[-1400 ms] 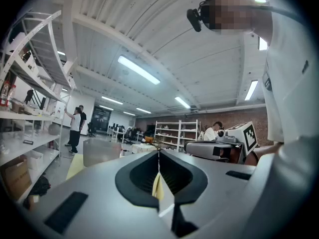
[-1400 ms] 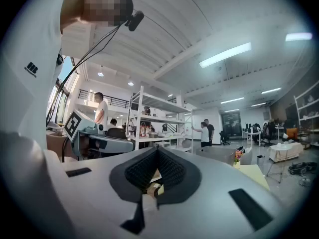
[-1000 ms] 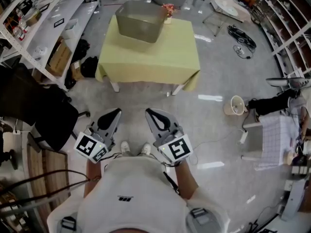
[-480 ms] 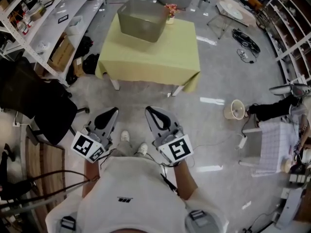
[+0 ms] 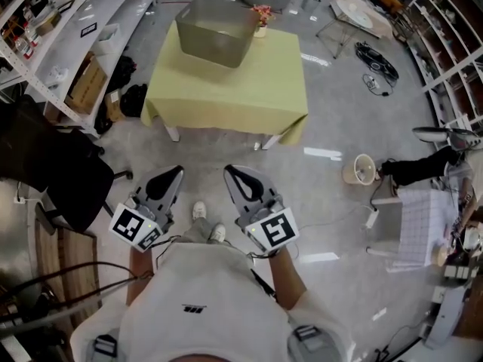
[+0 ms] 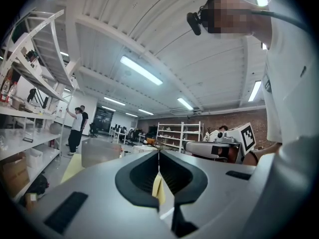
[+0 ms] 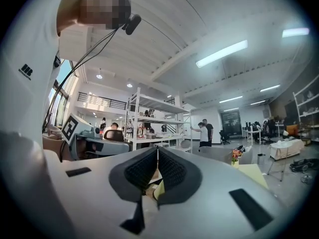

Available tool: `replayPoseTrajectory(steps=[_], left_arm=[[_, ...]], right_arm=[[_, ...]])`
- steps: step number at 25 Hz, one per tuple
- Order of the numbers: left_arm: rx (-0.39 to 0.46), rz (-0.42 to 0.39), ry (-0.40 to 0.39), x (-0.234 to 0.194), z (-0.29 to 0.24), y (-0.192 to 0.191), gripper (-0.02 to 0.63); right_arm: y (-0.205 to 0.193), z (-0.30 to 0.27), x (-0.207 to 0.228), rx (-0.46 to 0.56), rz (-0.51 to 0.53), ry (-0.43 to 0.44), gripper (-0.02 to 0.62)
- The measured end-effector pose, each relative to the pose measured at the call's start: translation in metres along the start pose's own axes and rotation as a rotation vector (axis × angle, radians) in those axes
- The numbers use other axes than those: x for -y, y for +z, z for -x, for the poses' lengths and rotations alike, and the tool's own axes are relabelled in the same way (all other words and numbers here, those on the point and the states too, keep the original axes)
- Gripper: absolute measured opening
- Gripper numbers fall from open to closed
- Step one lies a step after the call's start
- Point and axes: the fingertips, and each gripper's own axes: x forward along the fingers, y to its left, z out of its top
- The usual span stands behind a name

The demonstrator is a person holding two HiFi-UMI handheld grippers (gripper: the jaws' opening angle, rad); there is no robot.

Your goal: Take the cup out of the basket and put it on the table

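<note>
The cup cannot be made out; the inside of the basket (image 5: 215, 30) is not shown clearly in any view. The basket is grey, translucent and rectangular, with rounded corners and tapering walls. It is placed at the far left corner of the worktop (image 5: 234, 89), top centre of the head view. The worktop is covered with a smooth yellow cloth that hangs over its edges. A small vase of flowers (image 5: 261, 15) is seen just beside the basket, to its right.

The left gripper (image 5: 176, 170) and right gripper (image 5: 229, 170) are held level and side by side at lower centre, pointed toward the worktop and well apart from it. The left fingers (image 6: 144, 171), black and ribbed, are pressed together on nothing. The right fingers (image 7: 142, 171) are likewise pressed together and empty.

White shelving (image 5: 68, 29) is noted at upper left, with a cardboard box (image 5: 84, 89) below it. A black chair (image 5: 53, 172) is seen at left. A pale round object (image 5: 361, 170) is seen on the glossy grey floor (image 5: 332, 119) at right.
</note>
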Motion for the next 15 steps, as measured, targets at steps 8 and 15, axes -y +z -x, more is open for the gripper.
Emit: replayPoseTrajectory(steps=[8,15], left_arm=[[-0.009,-0.005,-0.035,-0.048,-0.031,0.003,0.013],[-0.019,-0.006,-0.060,-0.091,-0.053,0.003,0.013]], right_arm=[[-0.015,-0.046,0.033,-0.040,-0.016,-0.033,0.011],[-0.010,-0.089,0.051,-0.029,-0.001,-0.057,0.011]])
